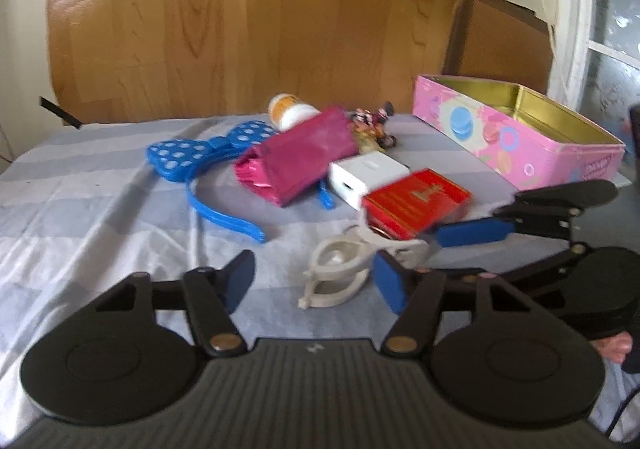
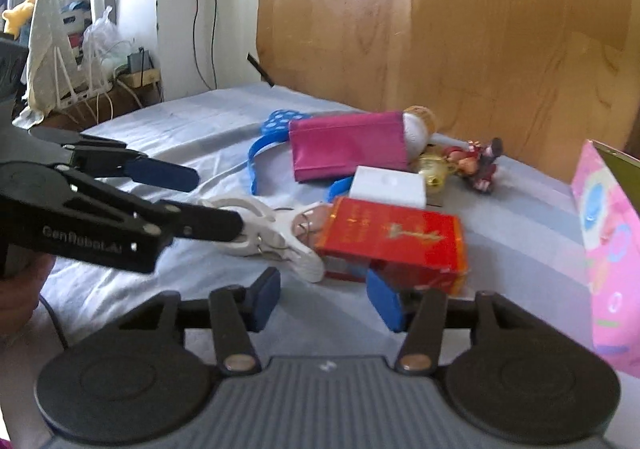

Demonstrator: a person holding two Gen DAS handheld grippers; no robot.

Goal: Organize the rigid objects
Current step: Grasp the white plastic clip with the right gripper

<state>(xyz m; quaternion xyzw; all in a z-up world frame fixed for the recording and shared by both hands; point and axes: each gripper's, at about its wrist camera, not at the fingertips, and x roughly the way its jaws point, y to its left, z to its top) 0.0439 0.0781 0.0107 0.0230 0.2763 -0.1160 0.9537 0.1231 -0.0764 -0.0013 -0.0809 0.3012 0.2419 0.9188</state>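
Note:
A white plastic clip (image 1: 340, 269) lies on the striped cloth, its tip under a red box (image 1: 418, 205). My left gripper (image 1: 316, 281) is open, its blue pads either side of the clip's near end. In the right wrist view the left gripper (image 2: 208, 201) reaches in from the left, one finger over the clip (image 2: 272, 233). My right gripper (image 2: 326, 301) is open, just in front of the red box (image 2: 394, 241). Behind lie a white charger (image 1: 366, 179), a magenta pouch (image 1: 304, 157), a blue polka-dot bow headband (image 1: 200, 157), a small bottle (image 1: 290, 109) and a figurine (image 1: 374, 125).
An open pink tin (image 1: 520, 137) with a gold inside stands at the right; it also shows in the right wrist view (image 2: 608, 237). A wooden board (image 1: 260, 17) stands behind the bed. A brown chair back (image 1: 496, 41) is at the far right. Clutter and cables (image 2: 80, 61) sit off the bed's left.

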